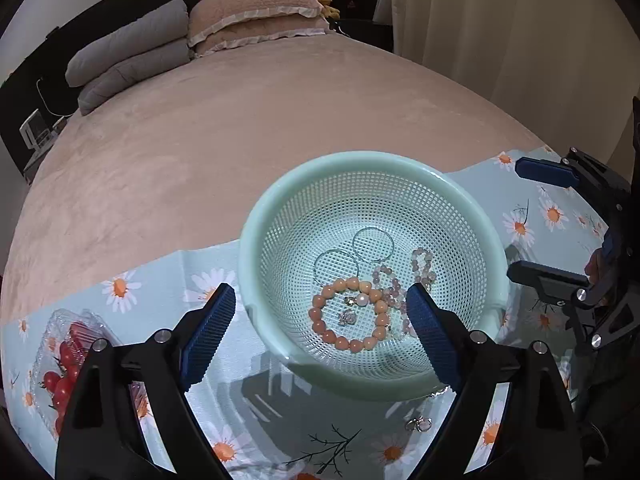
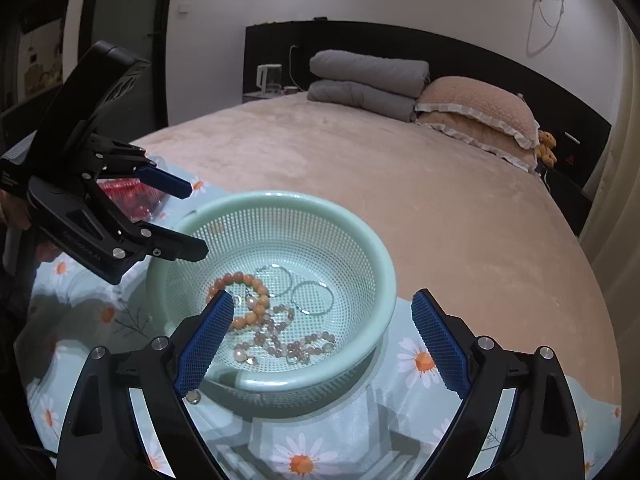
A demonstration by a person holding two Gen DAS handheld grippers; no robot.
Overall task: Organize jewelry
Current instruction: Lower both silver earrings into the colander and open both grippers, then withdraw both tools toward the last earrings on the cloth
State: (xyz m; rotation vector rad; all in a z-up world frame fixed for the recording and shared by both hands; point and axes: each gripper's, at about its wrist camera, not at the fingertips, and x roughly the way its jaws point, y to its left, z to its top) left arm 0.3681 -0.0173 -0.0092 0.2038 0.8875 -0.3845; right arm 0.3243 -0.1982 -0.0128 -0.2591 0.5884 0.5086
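A mint-green mesh basket (image 1: 256, 240) (image 2: 384, 264) sits on a daisy-print cloth. Inside lie an orange bead bracelet (image 1: 320, 302) (image 2: 256, 280), a pale pink bead bracelet (image 1: 424, 258) (image 2: 296, 346), two thin silver hoops (image 1: 372, 240) (image 2: 312, 296) and small silver charms (image 1: 347, 317). A small silver piece (image 1: 419, 424) (image 2: 193, 397) lies on the cloth outside the basket's near rim. My left gripper (image 1: 322, 332) (image 2: 188, 216) is open and empty above the basket's near side. My right gripper (image 2: 322, 340) (image 1: 536, 224) is open and empty over the basket's other side.
A clear plastic box of cherry tomatoes (image 1: 64, 376) (image 2: 136, 200) sits on the cloth left of the basket. The cloth (image 1: 160, 296) lies on a pink bed (image 1: 240, 112) with grey and pink pillows (image 1: 128, 56) at the headboard.
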